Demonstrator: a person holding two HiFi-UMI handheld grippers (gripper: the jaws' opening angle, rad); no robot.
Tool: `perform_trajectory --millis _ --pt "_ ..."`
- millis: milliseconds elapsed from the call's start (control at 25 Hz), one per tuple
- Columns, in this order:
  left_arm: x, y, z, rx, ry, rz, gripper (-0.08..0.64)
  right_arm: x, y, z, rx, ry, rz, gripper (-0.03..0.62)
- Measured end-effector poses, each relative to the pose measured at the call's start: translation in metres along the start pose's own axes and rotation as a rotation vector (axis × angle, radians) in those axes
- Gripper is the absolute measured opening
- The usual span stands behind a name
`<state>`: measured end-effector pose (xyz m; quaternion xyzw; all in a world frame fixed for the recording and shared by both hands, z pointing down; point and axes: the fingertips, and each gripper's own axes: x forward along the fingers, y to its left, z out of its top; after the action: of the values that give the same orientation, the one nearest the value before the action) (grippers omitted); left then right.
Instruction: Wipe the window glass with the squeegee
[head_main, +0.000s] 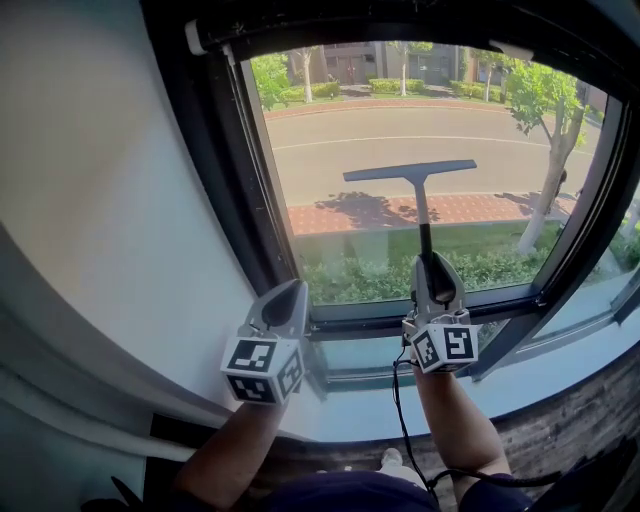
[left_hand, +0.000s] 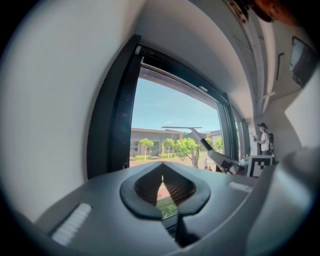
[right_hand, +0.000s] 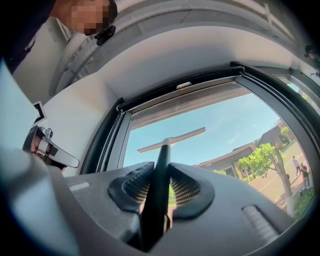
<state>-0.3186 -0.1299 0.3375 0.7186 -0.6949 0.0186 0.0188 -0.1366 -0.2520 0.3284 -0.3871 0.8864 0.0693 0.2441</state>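
Squeegee (head_main: 423, 215) handle is clamped between the right gripper (head_main: 437, 268) jaws, which are tight on both sides of its lower end. Its blade sits level at the top, over the middle of the window glass (head_main: 340, 120). Left gripper (head_main: 285, 298) hangs beside it near the lower window frame (head_main: 370, 318), jaw tips together and nothing held. Street and trees show outside.

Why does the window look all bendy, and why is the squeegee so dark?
Head view: the wide lens bends the window frame. Right gripper view: the squeegee is lit from behind by bright sky, so it looks black. Left gripper view: same bulging, with dark corners.
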Motion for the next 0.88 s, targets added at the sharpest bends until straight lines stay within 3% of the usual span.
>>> perform_trajectory --millis 880 --pt "0.003 -0.009 -0.038 -0.024 0.079 -0.023 0.005 -0.044 -0.003 -0.055 0.031 0.11 -0.038 0.103"
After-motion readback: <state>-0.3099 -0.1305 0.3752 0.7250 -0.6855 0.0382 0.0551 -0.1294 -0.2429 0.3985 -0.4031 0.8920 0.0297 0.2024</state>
